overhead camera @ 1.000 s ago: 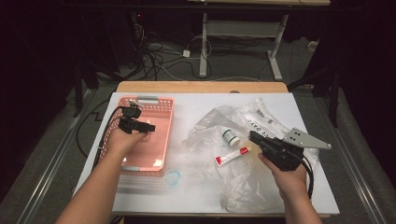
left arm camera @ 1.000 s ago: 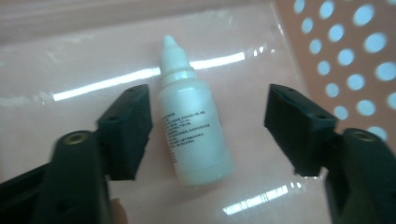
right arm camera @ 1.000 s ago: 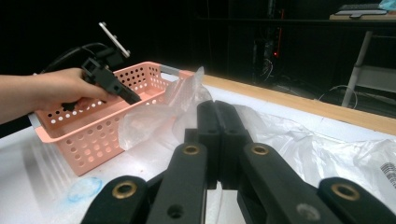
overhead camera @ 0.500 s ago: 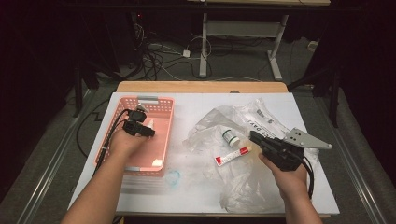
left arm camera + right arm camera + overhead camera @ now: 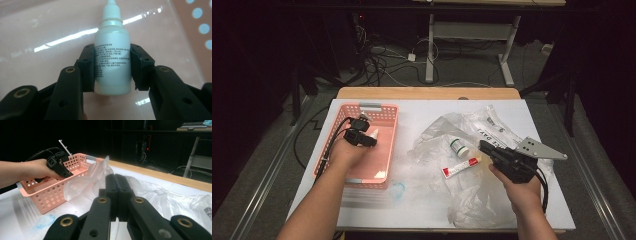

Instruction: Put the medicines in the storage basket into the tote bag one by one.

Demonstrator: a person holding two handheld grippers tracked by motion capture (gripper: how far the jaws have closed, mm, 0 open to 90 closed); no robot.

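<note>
— Left side, what have I got?
— My left hand-held gripper [image 5: 112, 72] is down inside the pink basket [image 5: 384, 116] near the table's left edge. Jaws have just been closing; both pads now sit against the sides of a small white dropper bottle [image 5: 113, 53], cap pointing away from me.
— And the right?
— Right hand-held gripper [image 5: 116, 182] has jaws pressed together, nothing between them, above the clear plastic bag [image 5: 472, 195] near the table's right edge. A red-and-white tube [image 5: 460, 167] lies just left of it.

The white bottle [image 5: 113, 55] has print too small to read (its tip is cut off above)
</note>
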